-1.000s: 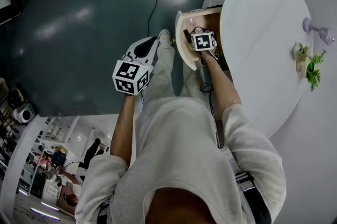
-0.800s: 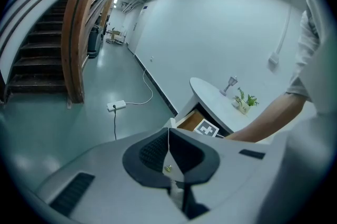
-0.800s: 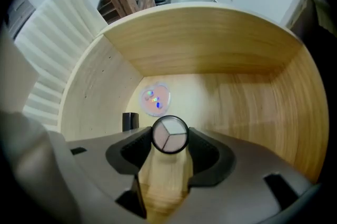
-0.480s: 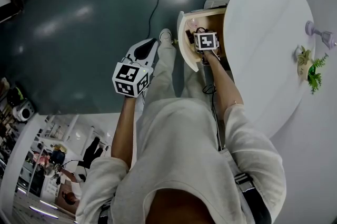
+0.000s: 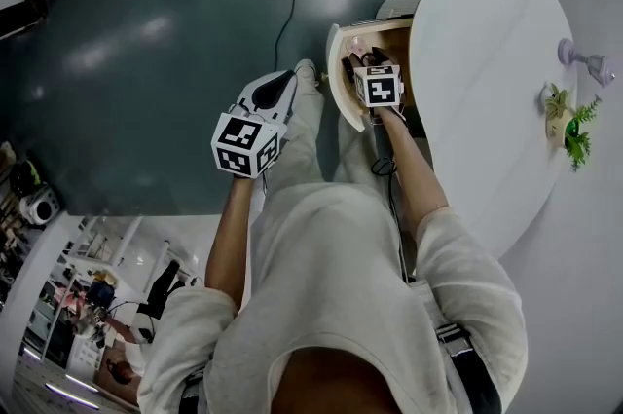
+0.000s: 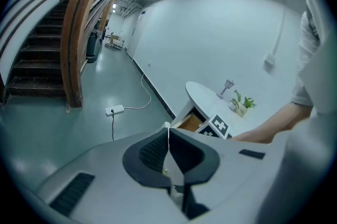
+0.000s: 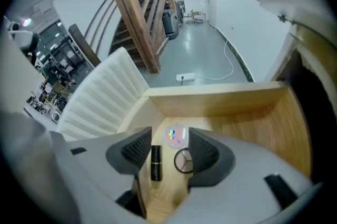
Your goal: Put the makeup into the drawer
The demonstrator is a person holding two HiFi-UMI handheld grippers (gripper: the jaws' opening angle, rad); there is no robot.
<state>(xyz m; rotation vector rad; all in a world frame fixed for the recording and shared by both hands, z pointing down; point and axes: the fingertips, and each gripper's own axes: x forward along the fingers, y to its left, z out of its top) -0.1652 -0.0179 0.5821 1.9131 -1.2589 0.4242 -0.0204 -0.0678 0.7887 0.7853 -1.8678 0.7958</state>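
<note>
dark green floor (image 5: 146, 32) fills most of the room, and a round white table (image 5: 487, 61) stands at the right. a wooden drawer (image 7: 221, 104) under the table top is pulled out.

the right claw (image 7: 169, 139) hangs over the open drawer and points down into it. its jaws are apart and are closing, and they press on nothing.

three bits of makeup lie on the drawer's wooden bottom, below the gap of those jaws. a black lipstick (image 7: 156, 163) is on the left. a round powder case (image 7: 184, 160) lies just beside it on the right, not touching it. a shiny round pink case (image 7: 175, 136) lies a bit farther in.

the left claw (image 6: 168, 139) is held out over the floor, left of the drawer and apart from it. its jaws are together with nothing in them.

on the far right of the table stand a small green plant (image 5: 569, 125) and a little pale cup on a stem (image 5: 584, 59). wooden stairs (image 6: 47, 49) rise at the left of the room. a white plug strip (image 6: 116, 110) lies on the floor with its cord.
</note>
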